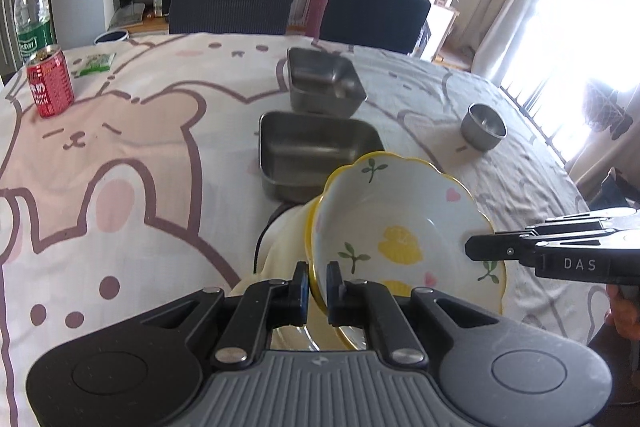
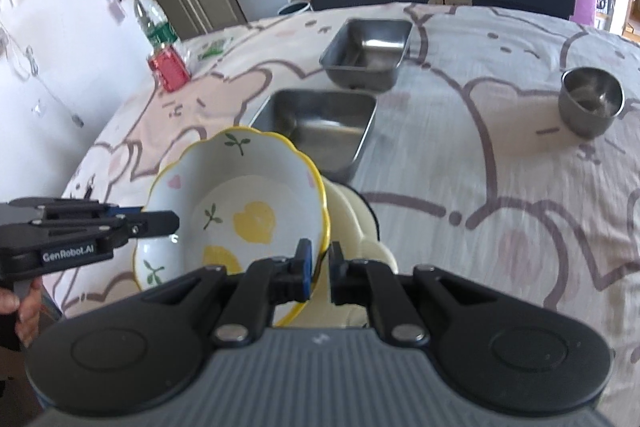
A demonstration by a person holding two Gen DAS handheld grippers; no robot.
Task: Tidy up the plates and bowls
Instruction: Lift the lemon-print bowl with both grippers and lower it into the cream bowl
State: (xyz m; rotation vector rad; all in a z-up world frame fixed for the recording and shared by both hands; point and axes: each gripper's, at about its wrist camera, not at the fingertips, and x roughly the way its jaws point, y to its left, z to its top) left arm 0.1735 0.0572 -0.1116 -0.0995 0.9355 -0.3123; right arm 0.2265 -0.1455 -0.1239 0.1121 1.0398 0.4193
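Left wrist view: left gripper (image 1: 318,281) is clamping the near rim of the floral bowl (image 1: 404,235), tipping its opening toward the right gripper (image 1: 474,247), just in front of the larger steel tray (image 1: 316,147). Right wrist view: right gripper (image 2: 319,263) is pinching the opposite rim, probably sharing the load; the bowl is round, so no long axis.

Daylight floods through the window (image 1: 576,27) at right, blown out to white glare. The table (image 1: 140,131) is evenly lit; fisheye bending curves its edges, and the right wrist view is slightly blurred.
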